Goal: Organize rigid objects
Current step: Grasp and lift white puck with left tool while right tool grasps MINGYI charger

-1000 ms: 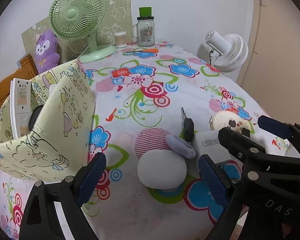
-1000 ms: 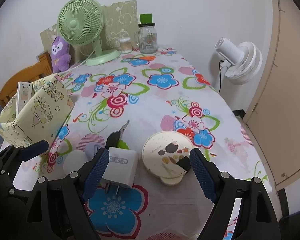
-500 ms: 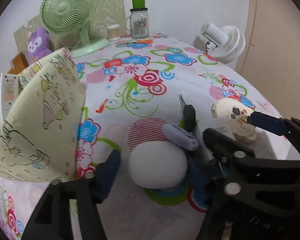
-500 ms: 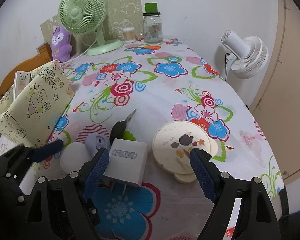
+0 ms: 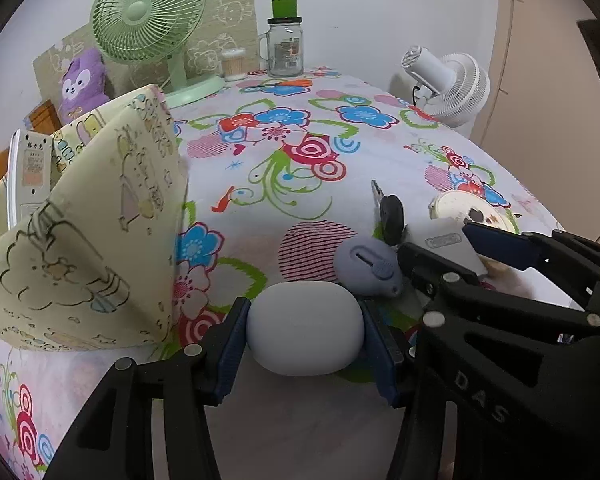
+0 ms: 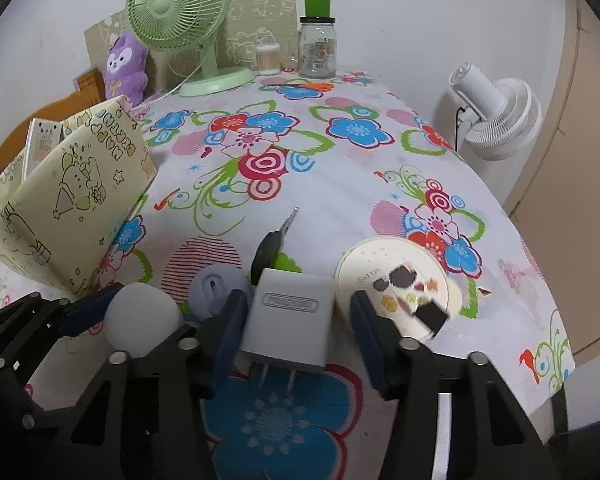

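White rounded case (image 5: 305, 328) sits at the desk's (image 5: 300, 432) near edge, pinched between the left tongs (image 5: 305, 338); lift it straight to spare the purple gadget (image 5: 369, 266) touching behind. Right tongs (image 6: 298, 332) straddle the charger (image 6: 290, 320), not yet closed. Yellow bag (image 5: 100, 240) stands left.

At the far end of my desk (image 6: 340, 200), spread with a flowered cloth, a green fan (image 6: 180, 12) stands beside a purple plush toy (image 6: 126, 66). To the fan's right I see a small tub of cotton swabs (image 6: 268, 60) and a glass jar (image 6: 317, 56) topped with a green lid. Orange-handled scissors (image 6: 304, 87) lie just before the jar. Off the desk's right edge stands a white fan (image 6: 496, 116).
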Available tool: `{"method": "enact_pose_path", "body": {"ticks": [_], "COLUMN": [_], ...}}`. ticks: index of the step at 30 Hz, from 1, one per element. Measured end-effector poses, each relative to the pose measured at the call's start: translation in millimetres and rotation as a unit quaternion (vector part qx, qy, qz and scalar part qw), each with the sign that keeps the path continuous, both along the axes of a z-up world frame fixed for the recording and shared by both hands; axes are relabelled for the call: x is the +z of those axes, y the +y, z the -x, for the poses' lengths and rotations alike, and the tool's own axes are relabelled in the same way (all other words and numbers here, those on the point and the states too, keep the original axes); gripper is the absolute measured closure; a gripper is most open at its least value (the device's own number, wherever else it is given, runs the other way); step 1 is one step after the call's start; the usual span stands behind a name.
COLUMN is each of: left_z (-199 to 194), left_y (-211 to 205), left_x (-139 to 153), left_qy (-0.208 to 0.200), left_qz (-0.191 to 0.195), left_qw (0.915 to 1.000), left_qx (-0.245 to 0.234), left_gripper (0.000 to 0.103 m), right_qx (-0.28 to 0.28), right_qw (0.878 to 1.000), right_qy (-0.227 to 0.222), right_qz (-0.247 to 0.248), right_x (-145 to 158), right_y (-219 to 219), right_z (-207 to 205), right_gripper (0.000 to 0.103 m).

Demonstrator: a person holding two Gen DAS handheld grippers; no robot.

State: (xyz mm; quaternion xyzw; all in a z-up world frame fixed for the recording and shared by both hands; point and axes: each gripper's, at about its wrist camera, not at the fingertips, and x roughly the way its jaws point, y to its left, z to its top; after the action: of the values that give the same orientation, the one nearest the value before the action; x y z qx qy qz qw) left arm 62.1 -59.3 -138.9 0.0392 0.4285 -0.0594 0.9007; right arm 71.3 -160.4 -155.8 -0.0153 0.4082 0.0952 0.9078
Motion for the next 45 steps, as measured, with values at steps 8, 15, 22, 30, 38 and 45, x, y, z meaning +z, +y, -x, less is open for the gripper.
{"method": "enact_pose_path", "body": {"ticks": [8, 15, 22, 30, 38, 45], "left_z": [1, 1, 0, 1, 2, 3], "left_y": [5, 2, -2, -9, -15, -13], "left_x": [3, 14, 25, 41, 54, 68], "left_qy": [-0.001, -0.013, -0.022, -0.033, -0.043, -0.052], "left_qz": [0.001, 0.005, -0.001, 0.0, -0.007, 0.0], "left_qw": [1.0, 0.9999, 0.9997, 0.9994, 0.9991, 0.9986], "left_qx": [0.009, 0.008, 0.008, 0.003, 0.0, 0.0], "left_gripper": [0.046, 0.046, 0.046, 0.046, 0.046, 0.046], "right_qx": [-0.009, -0.015, -0.019, -0.021, -0.025, -0.03], "right_qw": [1.0, 1.0, 1.0, 0.999, 0.999, 0.998], "right_qy": [-0.001, -0.019, -0.024, -0.037, -0.045, -0.051], "right_qz": [0.012, 0.011, -0.002, -0.007, -0.01, -0.012], "right_x": [2, 15, 24, 40, 53, 69], "right_y": [6, 3, -3, -8, -14, -15], "right_z": [0, 4, 4, 7, 9, 11], "right_gripper": [0.061, 0.061, 0.061, 0.061, 0.061, 0.061]}}
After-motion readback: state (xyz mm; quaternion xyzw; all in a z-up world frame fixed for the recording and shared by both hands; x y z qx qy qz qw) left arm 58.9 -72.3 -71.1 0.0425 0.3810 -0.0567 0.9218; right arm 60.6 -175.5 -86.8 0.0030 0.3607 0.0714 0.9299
